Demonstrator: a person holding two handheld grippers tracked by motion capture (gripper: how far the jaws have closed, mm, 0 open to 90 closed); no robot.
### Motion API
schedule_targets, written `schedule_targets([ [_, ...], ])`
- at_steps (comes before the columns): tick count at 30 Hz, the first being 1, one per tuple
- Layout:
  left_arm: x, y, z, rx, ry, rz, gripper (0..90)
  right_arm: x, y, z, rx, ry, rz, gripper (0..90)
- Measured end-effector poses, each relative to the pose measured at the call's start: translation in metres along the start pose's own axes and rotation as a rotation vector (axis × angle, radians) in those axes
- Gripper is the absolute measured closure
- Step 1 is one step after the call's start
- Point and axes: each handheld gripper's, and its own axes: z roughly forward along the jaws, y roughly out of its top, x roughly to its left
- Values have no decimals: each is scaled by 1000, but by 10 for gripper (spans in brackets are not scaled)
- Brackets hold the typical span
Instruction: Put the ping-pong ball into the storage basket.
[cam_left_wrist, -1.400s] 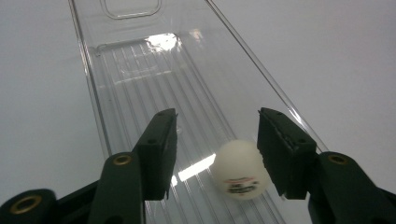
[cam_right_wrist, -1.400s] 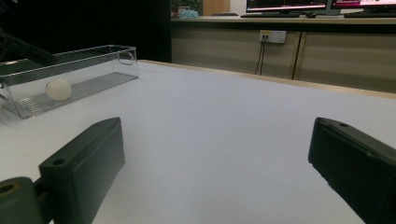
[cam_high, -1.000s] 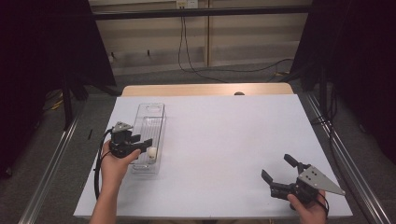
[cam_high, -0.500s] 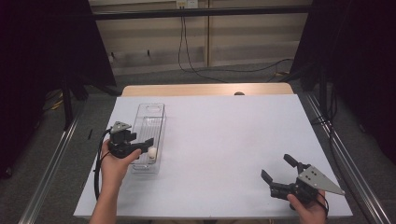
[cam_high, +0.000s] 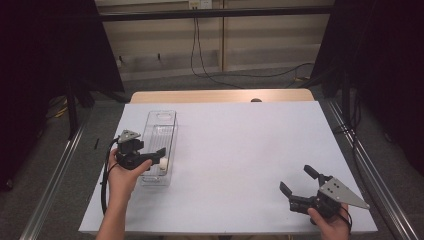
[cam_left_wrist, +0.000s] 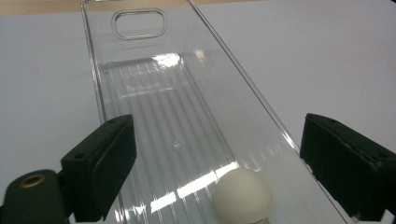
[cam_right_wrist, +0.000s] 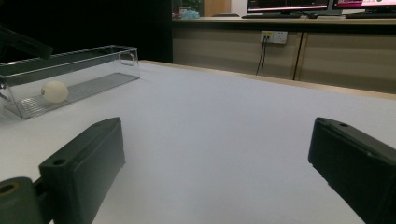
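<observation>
Our left gripper (cam_left_wrist: 219, 172) has just been opening; jaws now wide, straddling the clear bin (cam_left_wrist: 140, 116), pads off the white ball (cam_left_wrist: 243, 193), which sits on the bin floor at its near end. Our right gripper (cam_high: 297, 182) sits wide, holding nothing, well apart on the white table (cam_high: 240, 145).

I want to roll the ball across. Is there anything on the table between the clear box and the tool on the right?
Nothing: between the clear box and the right tool, only bare white table in the high view.
</observation>
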Motion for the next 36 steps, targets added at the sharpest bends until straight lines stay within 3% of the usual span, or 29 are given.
schedule_targets([
  [5, 0, -1, -2, -8, -4, 3, 39, 0, 0, 0, 2, 2, 1, 32],
  [16, -2, -4, -6, -57, -17, 28, 36, 2, 1, 4, -2, 15, -10, 32],
  [18, -2, -4, -8, -65, -37, 42, 36, 2, 1, 3, -2, 14, -9, 32],
  [25, -6, -8, -13, -116, -30, 48, 35, 0, 1, 2, -2, 4, 5, 31],
  [36, -10, -13, -18, -133, -50, 55, 35, 0, 1, 3, -5, 9, -4, 31],
])
